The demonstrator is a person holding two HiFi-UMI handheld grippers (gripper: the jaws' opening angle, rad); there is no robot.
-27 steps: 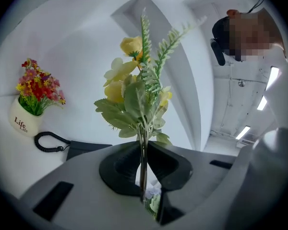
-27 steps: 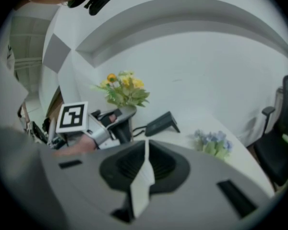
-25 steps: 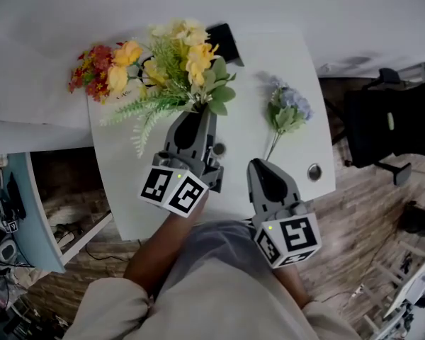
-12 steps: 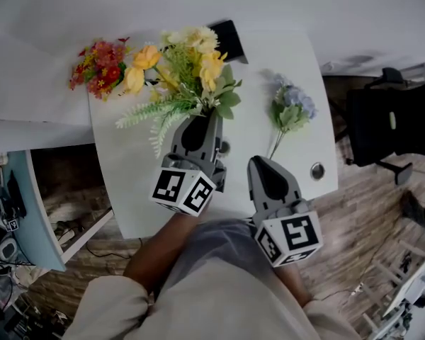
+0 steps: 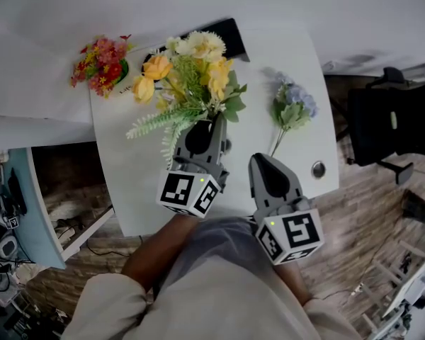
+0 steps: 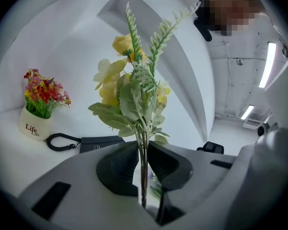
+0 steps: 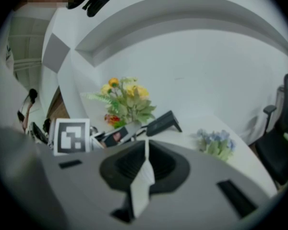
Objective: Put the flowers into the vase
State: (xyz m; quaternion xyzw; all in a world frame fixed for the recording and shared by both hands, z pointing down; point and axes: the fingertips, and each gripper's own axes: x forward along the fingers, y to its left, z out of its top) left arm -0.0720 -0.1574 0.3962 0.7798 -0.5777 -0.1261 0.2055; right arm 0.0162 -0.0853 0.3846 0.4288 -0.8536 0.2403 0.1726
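Yellow bouquet (image 5: 191, 76): upright above the white table (image 5: 127, 190), stems clamped in left gripper (image 6: 143, 151), whose jaws just eased slightly wider.
Blue flowers (image 5: 292, 108): lying on table, ahead of right gripper (image 5: 262, 167).
Right gripper: jaws together, empty.

We see bright, even light from ceiling strips (image 6: 268, 65); both gripper views vignette and bend, the right seemingly soft.
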